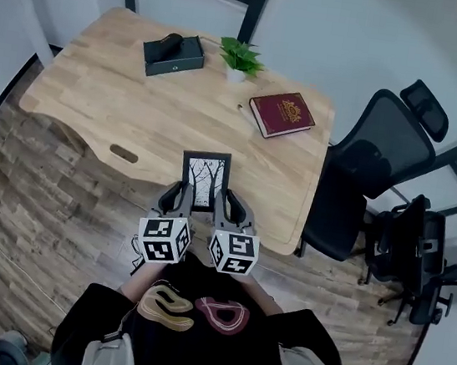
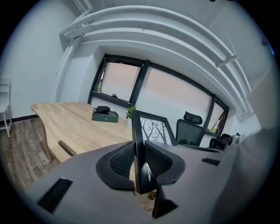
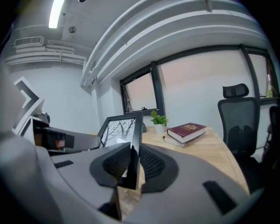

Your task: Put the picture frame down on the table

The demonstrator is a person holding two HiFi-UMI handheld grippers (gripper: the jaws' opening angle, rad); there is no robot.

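Observation:
A black picture frame (image 1: pixel 204 178) with a bare-tree print hangs over the near edge of the wooden table (image 1: pixel 98 92). My left gripper (image 1: pixel 181 199) is shut on the frame's left side and my right gripper (image 1: pixel 221 203) is shut on its right side. In the left gripper view the frame's edge (image 2: pixel 139 153) stands upright between the ribbed pads, its print (image 2: pixel 155 130) facing right. The right gripper view shows the other edge (image 3: pixel 134 151) clamped the same way, with the print (image 3: pixel 119 130) to the left. The frame's lower part is hidden behind the grippers.
On the table lie a dark green box (image 1: pixel 173 54), a small potted plant (image 1: pixel 240 58) and a maroon book (image 1: pixel 281 113). A black office chair (image 1: pixel 374 164) stands at the table's right end, another chair (image 1: pixel 421 255) further right. Wood-pattern floor (image 1: pixel 55 212) lies on the near side.

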